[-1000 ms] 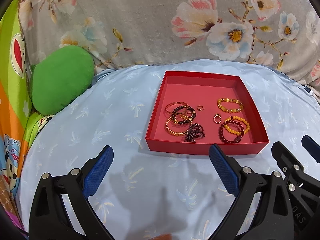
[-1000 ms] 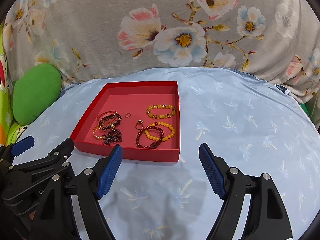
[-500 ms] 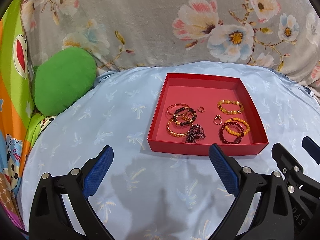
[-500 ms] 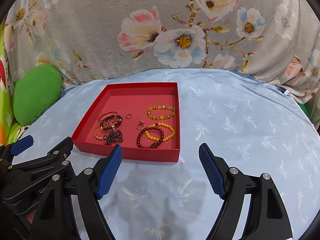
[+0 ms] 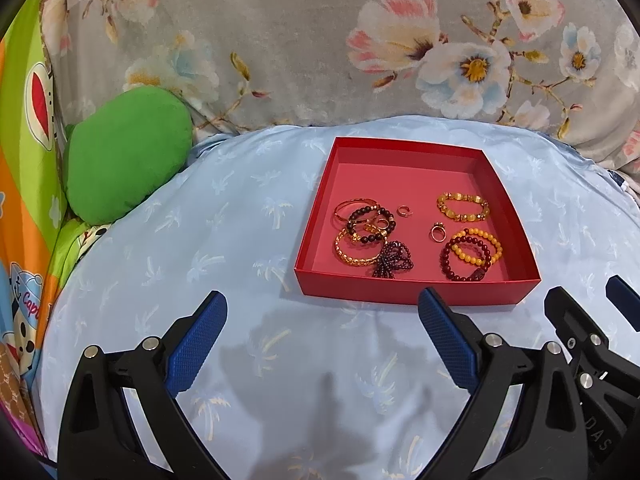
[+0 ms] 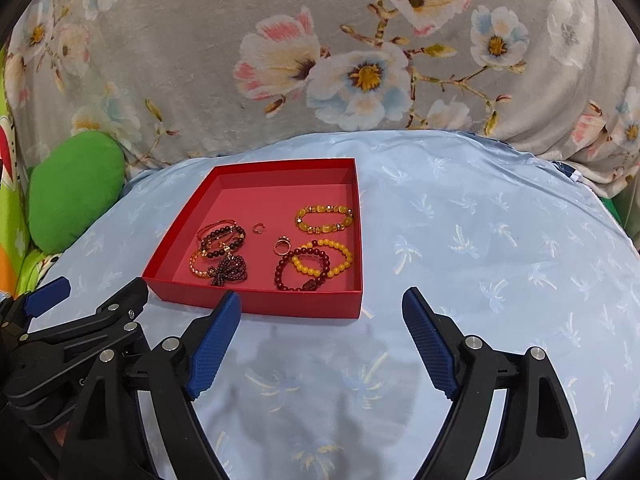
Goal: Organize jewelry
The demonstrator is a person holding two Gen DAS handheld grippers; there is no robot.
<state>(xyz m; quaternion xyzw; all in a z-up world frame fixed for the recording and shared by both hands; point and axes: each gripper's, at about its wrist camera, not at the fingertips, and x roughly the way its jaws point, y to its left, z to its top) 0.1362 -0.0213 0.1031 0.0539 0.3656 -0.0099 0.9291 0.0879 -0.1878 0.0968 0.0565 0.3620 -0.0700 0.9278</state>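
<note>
Right wrist view gives us the clearest read: the red tray (image 6: 256, 304) sits ahead of the right gripper (image 6: 320, 340) and off to its left, near wall just past the left fingertip, nothing between the jaws but the blue palm-print bedspread (image 6: 480, 240). Those jaws are opening and already stand wide, holding nothing. In the left wrist view the same tray (image 5: 416, 292) lies ahead and to the right of the left gripper (image 5: 320, 340), whose jaws are also spread wide and empty. So the tray falls between our two grippers, and we judge neither is clearly nearer. Inside it, the jewelry splits into two groups: a tangled pile of gold bangles and dark bead bracelets (image 6: 220, 252) on the left gripper's side, and a yellow bead bracelet (image 6: 324, 218) and an overlapped red and yellow pair (image 6: 316, 266) on the right gripper's side, with a ring (image 6: 282, 246) and a small ear cuff (image 6: 259, 229) loose in the middle. We would expect each gripper to take its own side, reaching forward and down over the near wall.
</note>
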